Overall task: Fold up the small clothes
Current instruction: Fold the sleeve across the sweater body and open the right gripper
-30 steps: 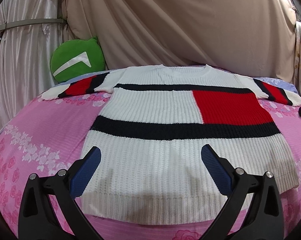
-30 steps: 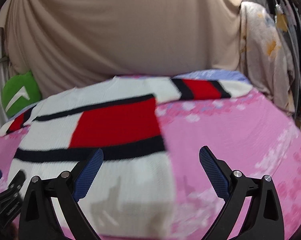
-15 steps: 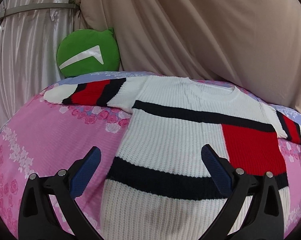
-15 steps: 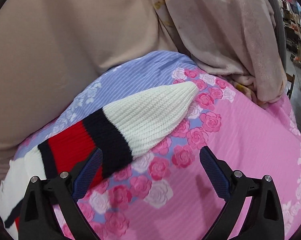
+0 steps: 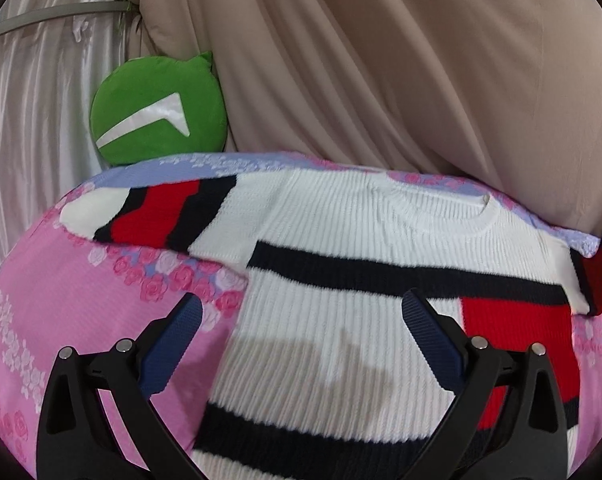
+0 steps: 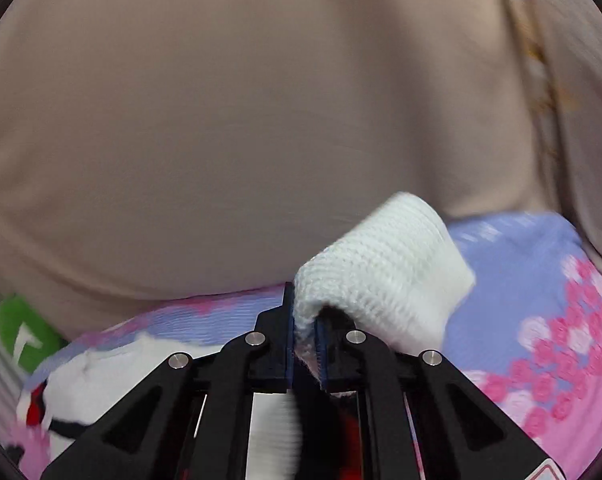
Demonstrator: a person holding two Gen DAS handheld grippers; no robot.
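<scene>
left gripper (image 5: 301, 316): my jaws spread wide, nothing between them, blue pads facing each other across the gap.
left pose: hovering, pointed forward and slightly down, both black arms level in the lower part of my wrist view, not touching anything.
right gripper (image 6: 303, 332): my jaws closed nearly together, pinching white knit from the sweater cuff (image 6: 385, 272) between the pads.
right pose: pointed forward, grip raised so the pinched fabric bulges up above the fingertips; view is motion-blurred.
</scene>
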